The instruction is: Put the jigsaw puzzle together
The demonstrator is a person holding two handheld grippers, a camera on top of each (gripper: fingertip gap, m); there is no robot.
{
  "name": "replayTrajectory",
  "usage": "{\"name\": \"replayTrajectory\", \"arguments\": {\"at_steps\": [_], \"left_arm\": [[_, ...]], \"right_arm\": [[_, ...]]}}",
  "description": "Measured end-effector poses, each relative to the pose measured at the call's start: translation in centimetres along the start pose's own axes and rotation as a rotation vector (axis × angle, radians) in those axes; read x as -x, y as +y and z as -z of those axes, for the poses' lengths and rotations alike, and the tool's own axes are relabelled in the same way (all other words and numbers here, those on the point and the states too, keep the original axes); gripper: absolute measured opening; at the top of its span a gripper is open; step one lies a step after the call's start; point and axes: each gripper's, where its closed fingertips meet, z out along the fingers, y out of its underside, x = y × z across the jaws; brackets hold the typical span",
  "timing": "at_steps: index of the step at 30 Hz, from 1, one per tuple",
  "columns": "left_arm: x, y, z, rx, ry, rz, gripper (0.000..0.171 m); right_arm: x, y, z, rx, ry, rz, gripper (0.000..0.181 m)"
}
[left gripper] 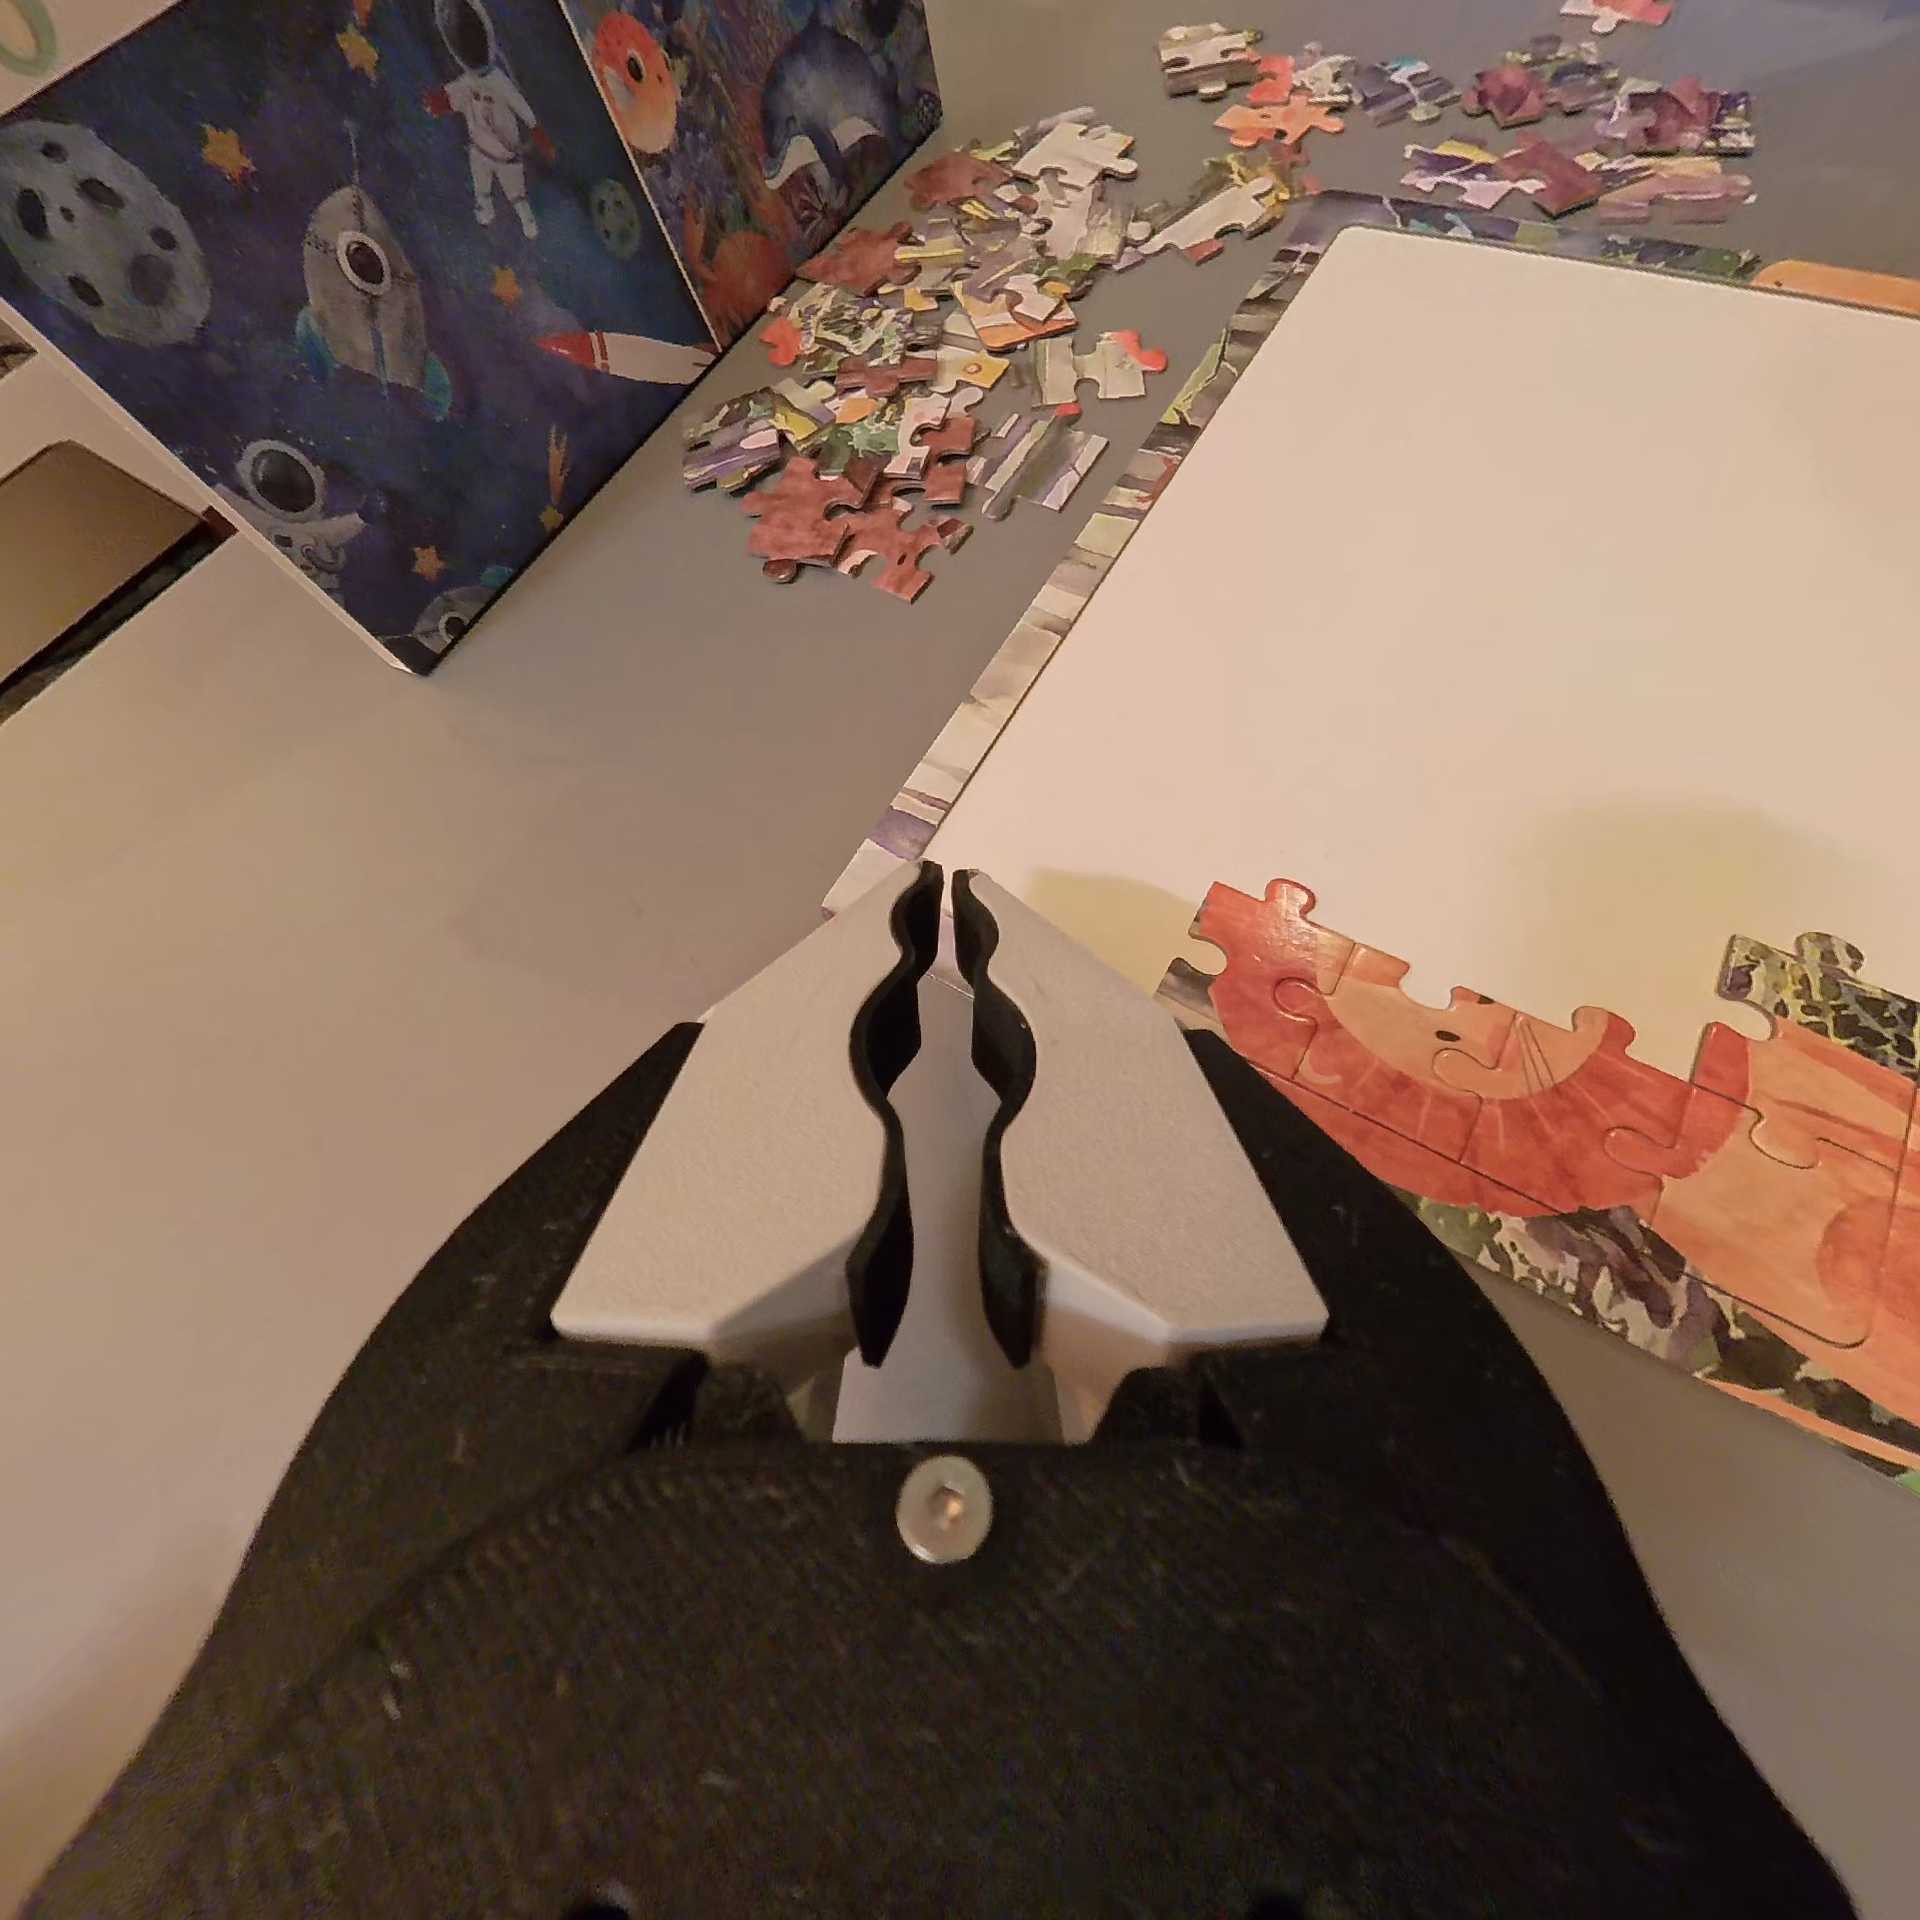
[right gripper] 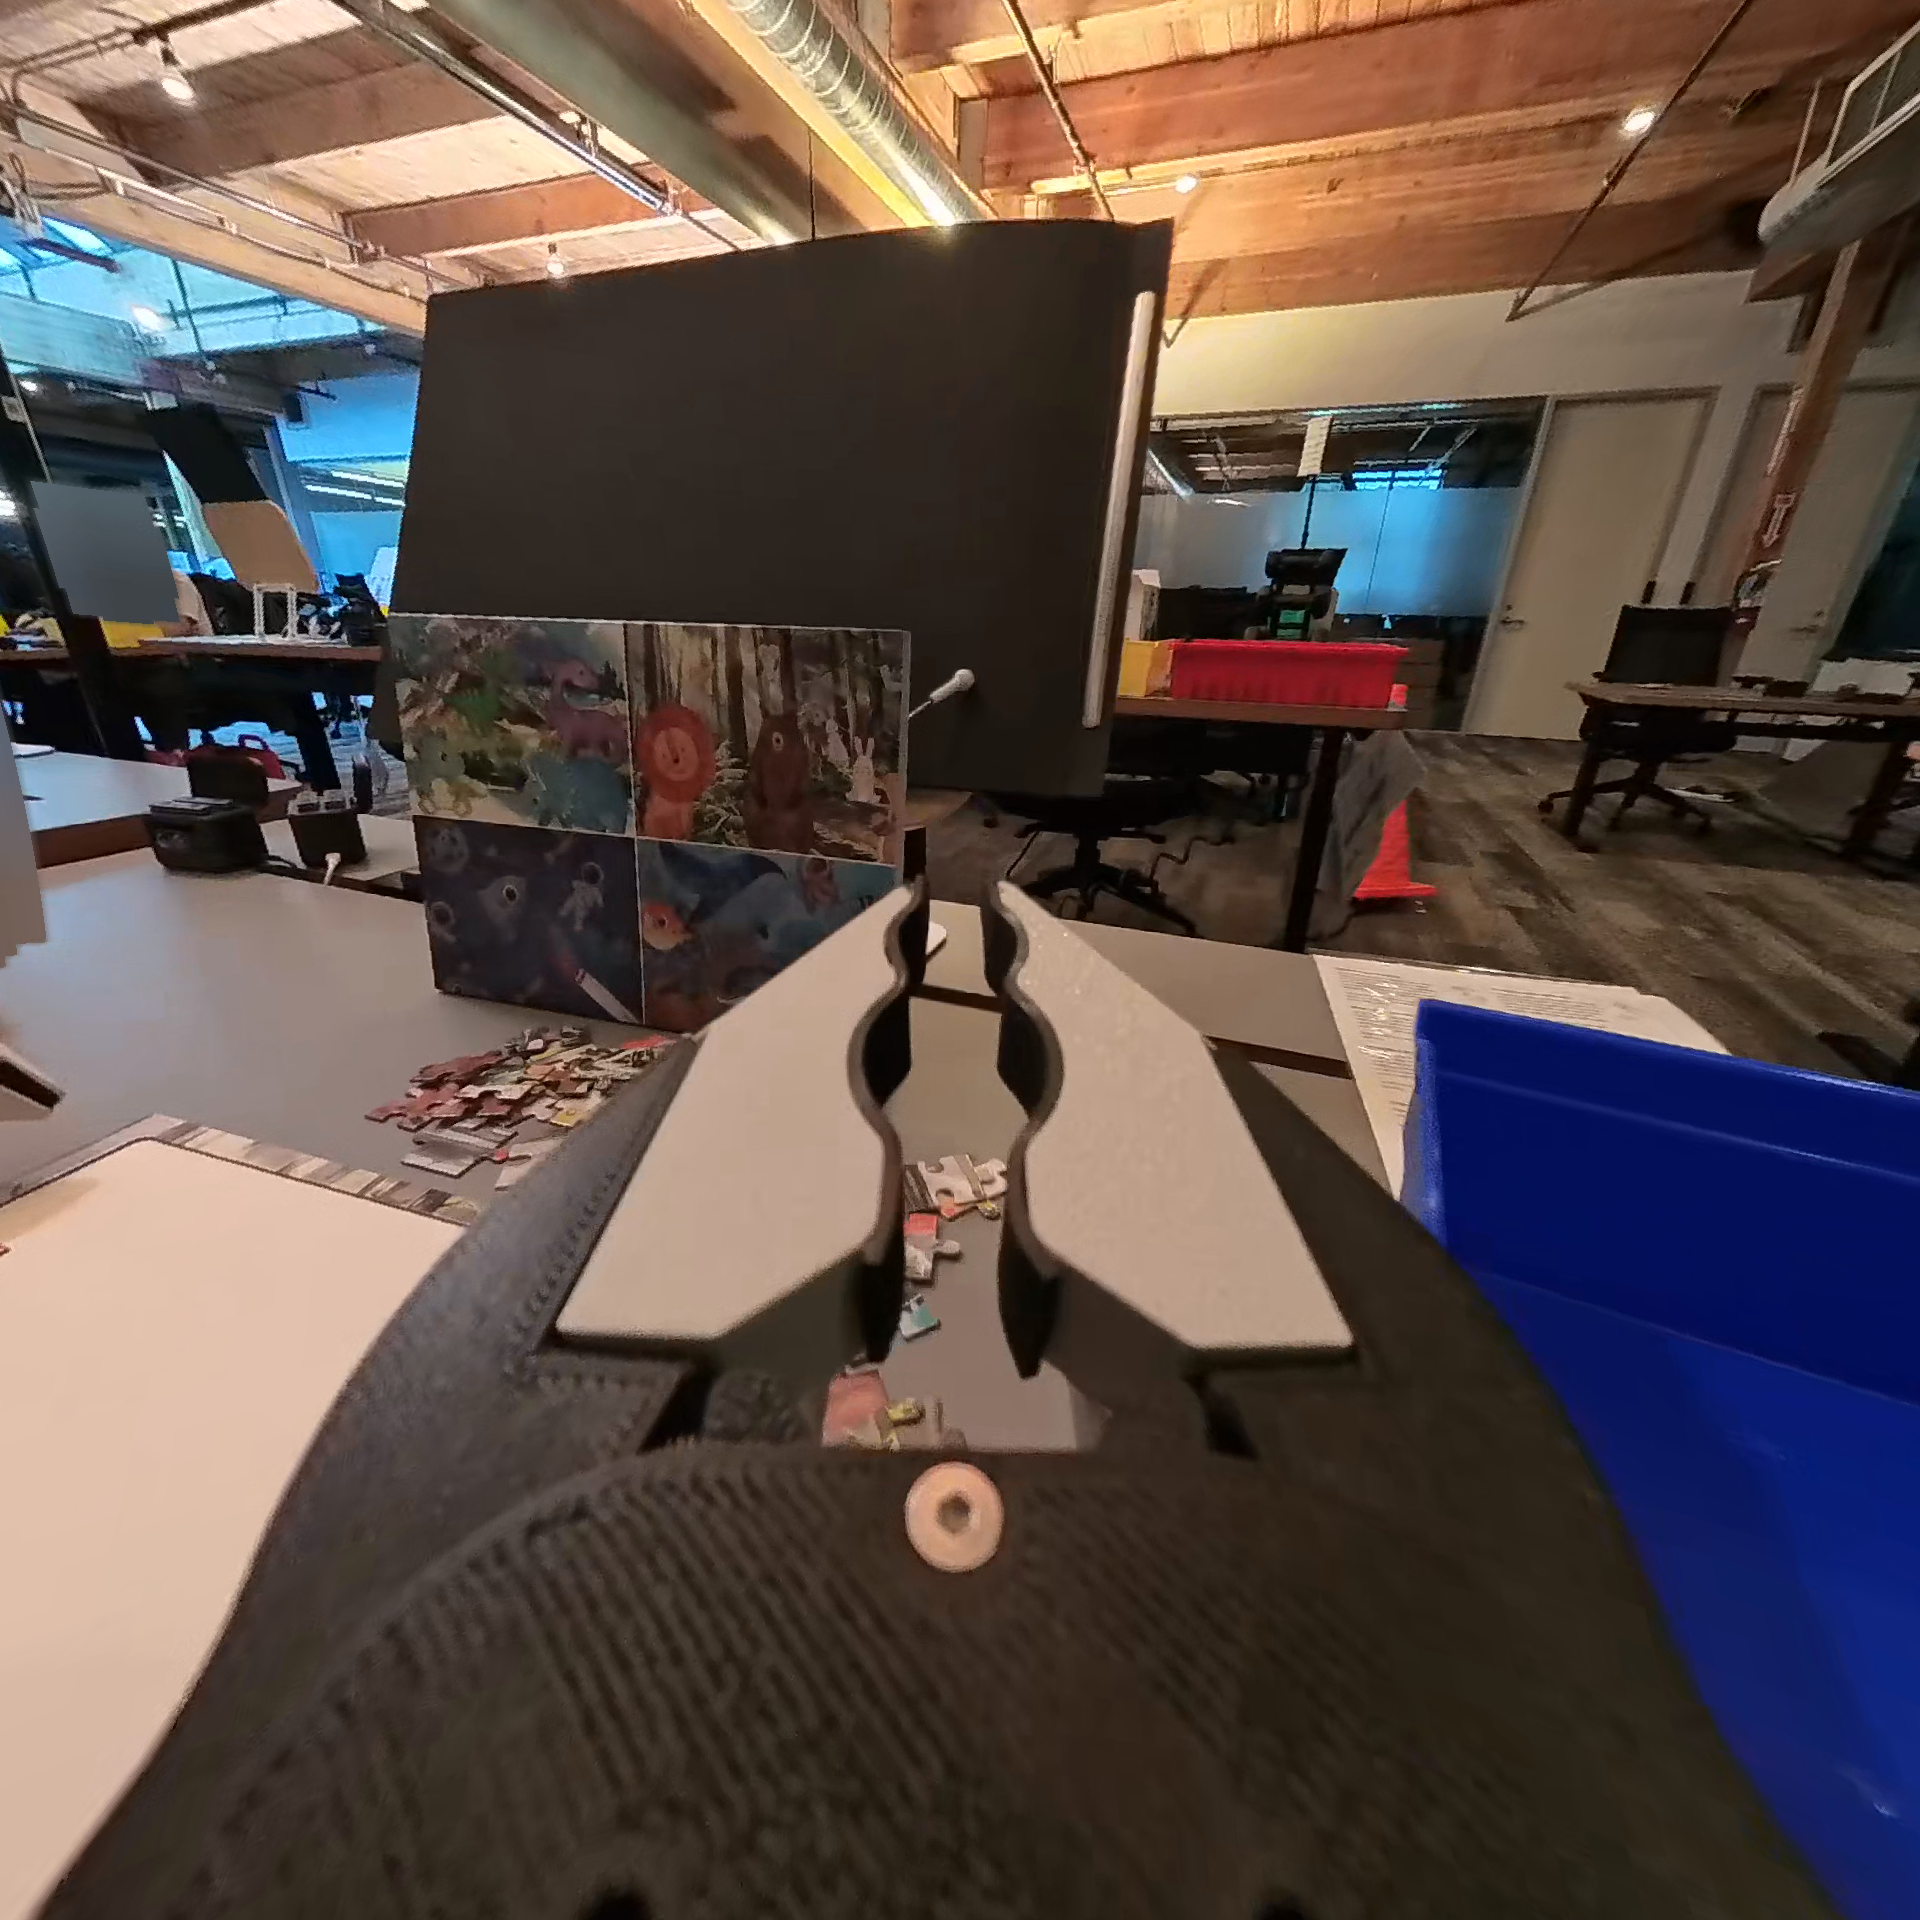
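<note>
A white puzzle board [left gripper: 1455, 571] with a patterned frame lies on the grey table. An assembled strip with an orange lion [left gripper: 1507, 1101] sits along its near edge. A pile of loose pieces [left gripper: 914, 384] lies left of the board, and more pieces [left gripper: 1507, 114] lie beyond it. My left gripper [left gripper: 945, 883] is shut and empty, with its tips over the board's near left corner. My right gripper [right gripper: 954, 899] is slightly open and empty, held above the table. A few loose pieces [right gripper: 951, 1184] show below between its fingers. The board [right gripper: 208, 1299] and the pile [right gripper: 509, 1081] lie to its left.
The illustrated puzzle box [left gripper: 343, 260] stands at the far left of the table and also shows in the right wrist view [right gripper: 655, 821]. A blue bin [right gripper: 1683, 1299] stands close on the right, with a paper sheet [right gripper: 1507, 1008] behind it. A black partition [right gripper: 769, 499] rises beyond the table. One gripper's finger ends stand about 40 centimeters off the other's.
</note>
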Motion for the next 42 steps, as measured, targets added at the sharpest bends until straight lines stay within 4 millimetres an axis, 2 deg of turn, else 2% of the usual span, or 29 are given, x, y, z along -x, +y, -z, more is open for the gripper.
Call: {"name": "replayTrajectory", "arguments": {"at_steps": [8, 21, 28, 42], "left_arm": [[0.0, 0.0, 0.0, 0.004, -0.004, -0.003, 0.001], [0.0, 0.1, 0.0, 0.009, -0.005, -0.007, 0.000], [0.0, 0.1, 0.0, 0.009, -0.005, -0.010, 0.000], [-0.1, 0.2, -0.1, 0.013, -0.005, -0.012, 0.001]], "right_arm": [[0.2, 2.0, -0.9, 0.098, 0.011, 0.062, 0.011], [0.7, 3.1, -1.5, 0.140, -0.009, 0.056, 0.014], [0.4, 5.7, -2.3, 0.250, 0.006, 0.048, 0.030], [0.8, 6.2, -2.5, 0.267, -0.012, 0.028, 0.034]]}}
